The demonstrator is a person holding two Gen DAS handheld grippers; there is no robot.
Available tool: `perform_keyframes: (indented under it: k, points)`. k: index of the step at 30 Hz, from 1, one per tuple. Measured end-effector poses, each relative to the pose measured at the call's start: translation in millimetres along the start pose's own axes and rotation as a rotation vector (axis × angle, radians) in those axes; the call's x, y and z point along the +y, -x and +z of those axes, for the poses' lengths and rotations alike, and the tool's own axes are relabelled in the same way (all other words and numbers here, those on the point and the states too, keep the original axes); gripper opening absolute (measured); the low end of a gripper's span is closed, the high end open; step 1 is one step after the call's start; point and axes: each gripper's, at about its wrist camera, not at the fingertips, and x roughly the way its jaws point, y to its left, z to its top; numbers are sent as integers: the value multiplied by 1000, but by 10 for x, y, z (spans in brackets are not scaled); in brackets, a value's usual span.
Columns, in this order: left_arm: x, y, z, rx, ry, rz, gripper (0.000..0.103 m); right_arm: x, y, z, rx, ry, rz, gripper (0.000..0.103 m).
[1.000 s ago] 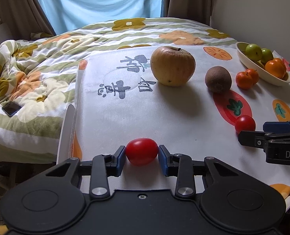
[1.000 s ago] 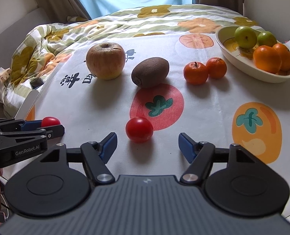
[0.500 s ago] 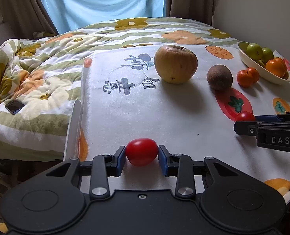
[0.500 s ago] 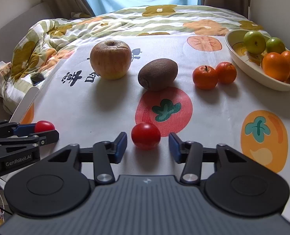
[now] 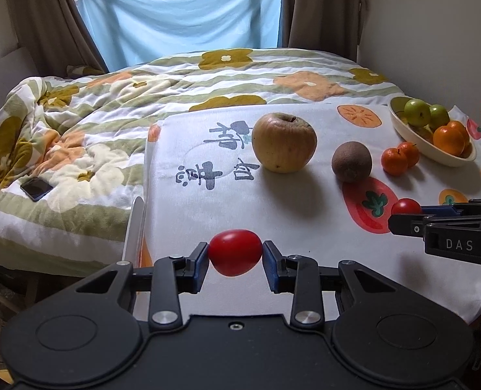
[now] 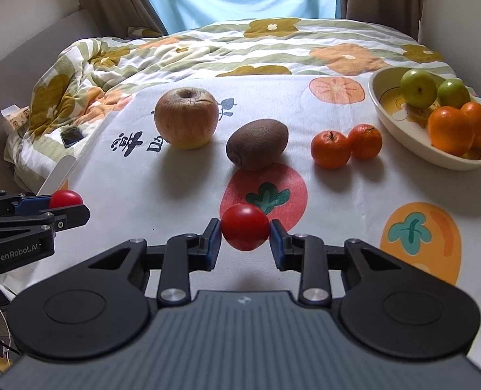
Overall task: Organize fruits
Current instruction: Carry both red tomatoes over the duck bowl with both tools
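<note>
The left hand-held gripper (image 5: 235, 256) is clamped on an oval glossy red tomato (image 5: 234, 252), its blue pads pressed to both sides of the fruit, which hangs clear of the white fruit-printed cloth (image 5: 188, 201) covering the bench. The right hand-held gripper (image 6: 245, 235) is clamped on a round red tomato (image 6: 245, 226) the same way, above a faint shadow on the cloth.

Taking the large wrinkled yellow-brown apple (image 6: 186, 117) as the landmark: a fuzzy brown kiwi (image 6: 257, 144) sits just to its right and a little nearer the camera, and two small orange mandarins (image 6: 346, 145) lie touching each other further right of it. Far right of the apple, at the cloth's edge, a cream oval bowl (image 6: 402, 136) holds two green fruits (image 6: 419, 87) and two oranges (image 6: 461, 129). The right tomato is held in front of the apple and to its right, over a red persimmon print (image 6: 263, 191); the left tomato is held in front of it and well to its left. Left of the apple, off the cloth, a dark phone (image 6: 72, 136) lies on the flowered quilt (image 6: 208, 45)
</note>
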Motion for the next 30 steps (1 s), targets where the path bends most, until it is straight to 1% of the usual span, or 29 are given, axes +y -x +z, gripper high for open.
perform_keyframes:
  k: [5, 12, 21, 30]
  points:
    - [-174, 138, 99, -18, -1, 1, 39, -182, 158, 69, -16, -2, 11, 47]
    - [-579, 311, 271, -46, -5, -2, 39, -566, 387, 175, -32, -4, 19, 47]
    - [-1270, 398, 570, -78, -7, -13, 39, -1300, 669, 372, -46, -1, 21, 46]
    - [-2010, 259, 924, -107, 19, -29, 39, -2121, 789, 611, -58, 15, 18, 47]
